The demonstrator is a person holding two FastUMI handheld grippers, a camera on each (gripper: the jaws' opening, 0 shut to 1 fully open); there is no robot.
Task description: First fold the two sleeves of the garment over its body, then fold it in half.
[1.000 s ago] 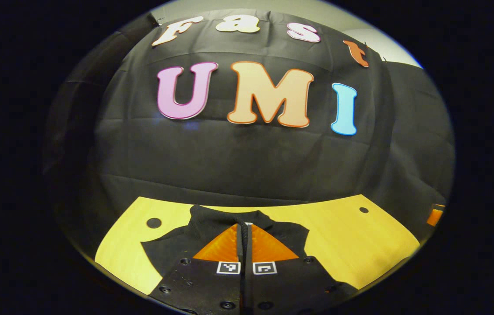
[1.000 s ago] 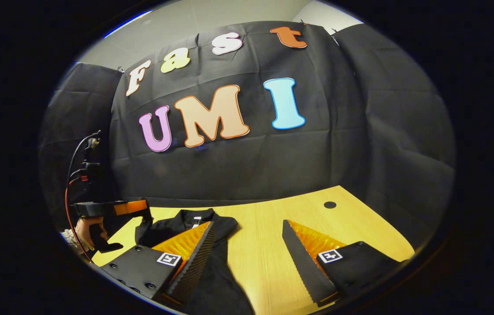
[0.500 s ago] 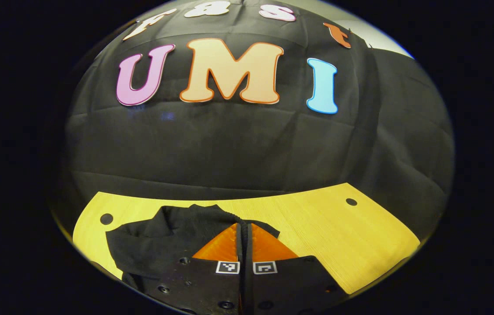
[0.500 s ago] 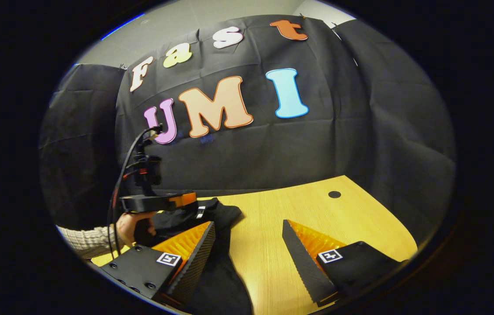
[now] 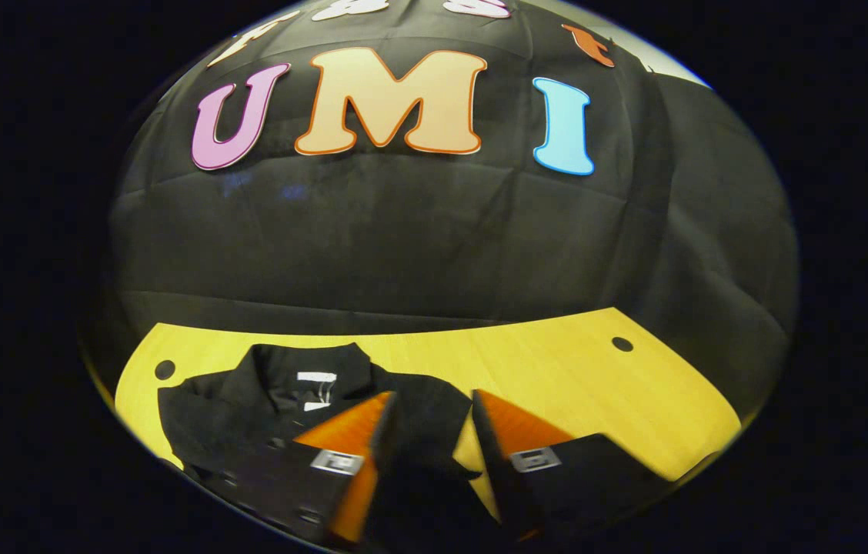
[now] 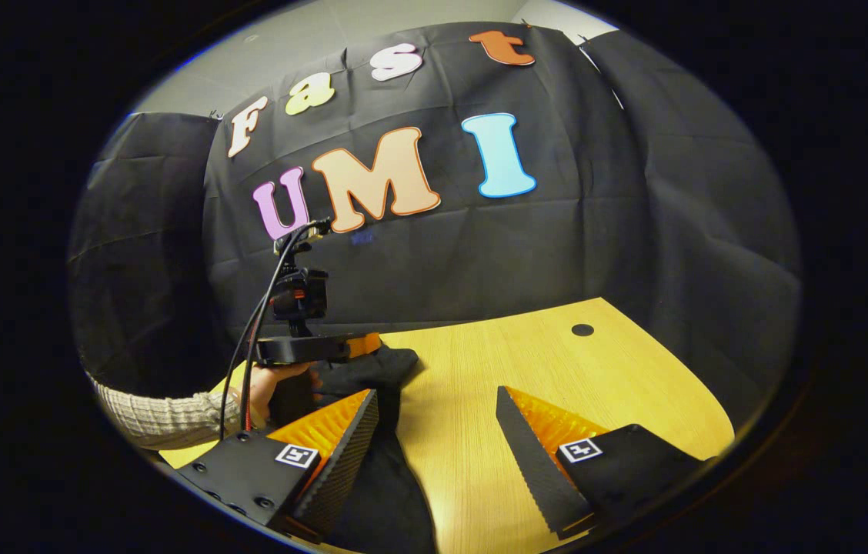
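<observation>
Inside garment (image 5: 272, 400) collar, white label (image 5: 316, 376), unreadable

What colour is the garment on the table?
Black, lying on the yellow wooden table; the garment shows best in the left gripper view.

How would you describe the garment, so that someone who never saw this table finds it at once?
Start at the yellow wooden table in front of the black cloth wall. The garment lies on the table's left part in the left gripper view, beneath the open left gripper. It is black, with a collar and a small white tag inside the neck.
</observation>
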